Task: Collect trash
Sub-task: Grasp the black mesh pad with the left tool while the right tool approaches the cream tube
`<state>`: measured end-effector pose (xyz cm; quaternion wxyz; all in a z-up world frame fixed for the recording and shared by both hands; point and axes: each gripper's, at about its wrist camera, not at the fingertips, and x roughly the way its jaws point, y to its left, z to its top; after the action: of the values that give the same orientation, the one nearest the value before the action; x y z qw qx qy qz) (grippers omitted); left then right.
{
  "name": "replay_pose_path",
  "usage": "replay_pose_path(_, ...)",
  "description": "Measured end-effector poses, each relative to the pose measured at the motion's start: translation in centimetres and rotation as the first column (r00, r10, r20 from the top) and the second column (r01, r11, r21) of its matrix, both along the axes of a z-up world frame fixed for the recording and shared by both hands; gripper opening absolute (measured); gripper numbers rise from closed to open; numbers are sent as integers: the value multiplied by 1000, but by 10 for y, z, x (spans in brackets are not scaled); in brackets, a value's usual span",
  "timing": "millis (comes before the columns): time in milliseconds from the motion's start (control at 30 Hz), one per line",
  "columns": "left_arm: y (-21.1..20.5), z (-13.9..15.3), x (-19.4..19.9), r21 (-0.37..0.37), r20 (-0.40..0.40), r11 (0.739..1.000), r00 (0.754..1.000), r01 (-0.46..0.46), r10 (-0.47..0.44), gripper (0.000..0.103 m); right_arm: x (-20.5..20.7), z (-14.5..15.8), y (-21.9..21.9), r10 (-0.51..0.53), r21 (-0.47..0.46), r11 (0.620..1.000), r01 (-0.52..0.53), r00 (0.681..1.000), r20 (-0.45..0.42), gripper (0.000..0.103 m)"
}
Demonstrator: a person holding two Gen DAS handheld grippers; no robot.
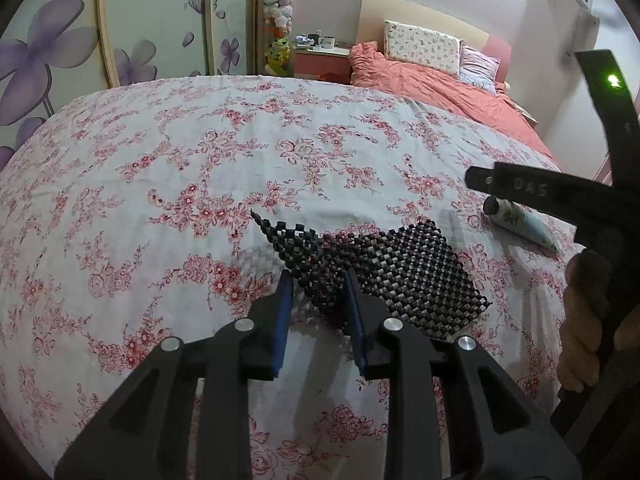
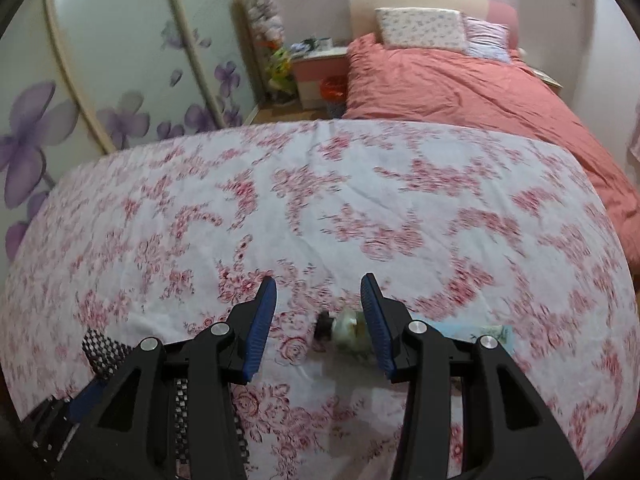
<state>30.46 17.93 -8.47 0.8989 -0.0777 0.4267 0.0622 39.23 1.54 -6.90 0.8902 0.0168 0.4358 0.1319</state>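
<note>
A black-and-silver checkered woven mat lies crumpled on the floral bedsheet. My left gripper straddles its near-left edge; the blue pads stand a little apart and do not press it. To the right a pale floral tube with a black cap lies on the sheet, under one of the right gripper's fingers. In the right wrist view my right gripper is open over that tube. Its cap end is in the gap and its body runs behind the right finger. The mat shows at lower left.
A salmon duvet and pillows cover the far end of the bed. Beyond its left side stand a bedside cabinet, an orange bag on the floor, a column of plush toys and flowered wardrobe doors. A hand holds the right gripper.
</note>
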Motion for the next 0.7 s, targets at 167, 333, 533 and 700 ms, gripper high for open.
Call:
replay_pose_path(167, 0, 0, 0, -2, 1, 1000, 1000, 0, 0, 27, -11, 2, -5, 86, 1, 996, -86, 996, -28, 45)
replay_pose_path(333, 0, 0, -1, -8, 2, 1000, 1000, 0, 0, 27, -46, 3, -27, 118, -20, 993, -119, 992, -42, 45)
replay_pose_path(533, 0, 0, -1, -9, 3, 1000, 1000, 0, 0, 27, -71, 11, -56, 39, 51, 998, -39, 999, 0, 45)
replay_pose_path(700, 0, 0, -1, -9, 3, 1000, 1000, 0, 0, 28, -69, 14, -64, -33, 27, 999, 32, 998, 46, 45)
